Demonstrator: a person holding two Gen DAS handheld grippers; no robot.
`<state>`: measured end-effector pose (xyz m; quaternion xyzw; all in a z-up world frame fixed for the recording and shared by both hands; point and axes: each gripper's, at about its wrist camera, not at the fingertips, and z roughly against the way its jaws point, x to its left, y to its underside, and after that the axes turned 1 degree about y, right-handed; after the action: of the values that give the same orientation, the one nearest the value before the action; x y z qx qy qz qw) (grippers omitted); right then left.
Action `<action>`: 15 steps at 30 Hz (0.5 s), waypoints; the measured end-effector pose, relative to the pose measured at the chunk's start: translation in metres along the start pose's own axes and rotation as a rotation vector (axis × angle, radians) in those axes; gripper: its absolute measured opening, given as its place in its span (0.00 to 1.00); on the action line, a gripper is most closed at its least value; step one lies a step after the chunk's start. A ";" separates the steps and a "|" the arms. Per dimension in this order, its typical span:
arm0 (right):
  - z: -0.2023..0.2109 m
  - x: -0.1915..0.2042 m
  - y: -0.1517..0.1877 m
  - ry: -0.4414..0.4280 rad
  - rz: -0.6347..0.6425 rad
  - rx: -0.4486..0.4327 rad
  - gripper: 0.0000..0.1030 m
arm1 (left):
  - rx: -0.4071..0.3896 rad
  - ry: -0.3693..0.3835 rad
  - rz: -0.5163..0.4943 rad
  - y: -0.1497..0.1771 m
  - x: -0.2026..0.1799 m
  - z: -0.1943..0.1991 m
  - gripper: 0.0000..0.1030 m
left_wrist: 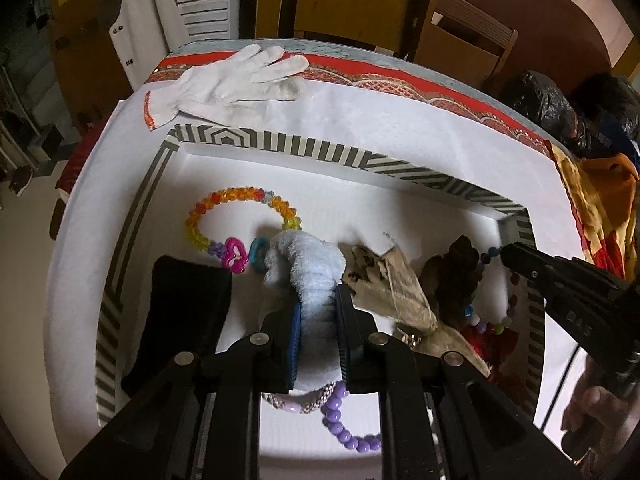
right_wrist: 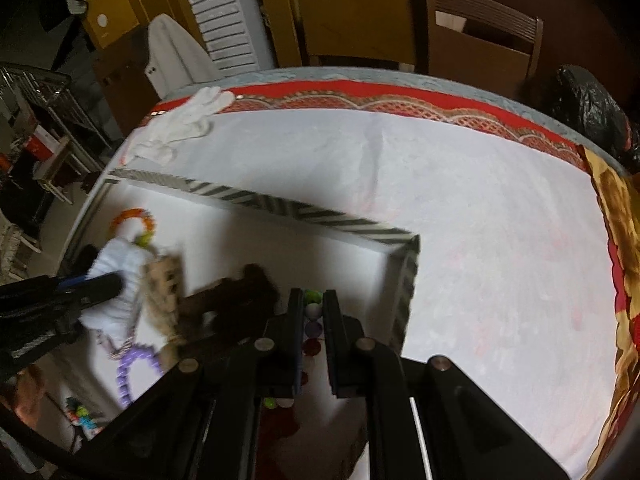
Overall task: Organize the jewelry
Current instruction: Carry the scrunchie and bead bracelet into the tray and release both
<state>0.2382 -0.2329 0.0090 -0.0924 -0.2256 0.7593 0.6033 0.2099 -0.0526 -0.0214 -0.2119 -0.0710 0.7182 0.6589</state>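
A shallow box with a grey-striped rim holds the jewelry. My left gripper is shut on a pale blue fluffy scrunchie inside the box. My right gripper is shut on a multicoloured bead bracelet near the box's right wall; it shows at the right of the left wrist view. An orange-yellow bead bracelet with a pink charm lies at the back left. A purple bead bracelet lies under my left gripper. A black pouch lies at the left.
A leopard-print scrunchie and a dark brown scrunchie lie in the box's middle. A white glove lies on the white cloth behind the box. Wooden chairs stand behind the table. A black plastic bag sits at the far right.
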 end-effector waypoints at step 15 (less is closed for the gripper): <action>-0.006 0.000 0.002 0.049 0.012 -0.028 0.44 | -0.002 0.098 0.009 0.002 0.001 0.002 0.42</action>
<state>0.2386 -0.2315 0.0027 -0.1209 -0.2209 0.7571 0.6028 0.2072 -0.0512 -0.0205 -0.2479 -0.0382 0.7100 0.6581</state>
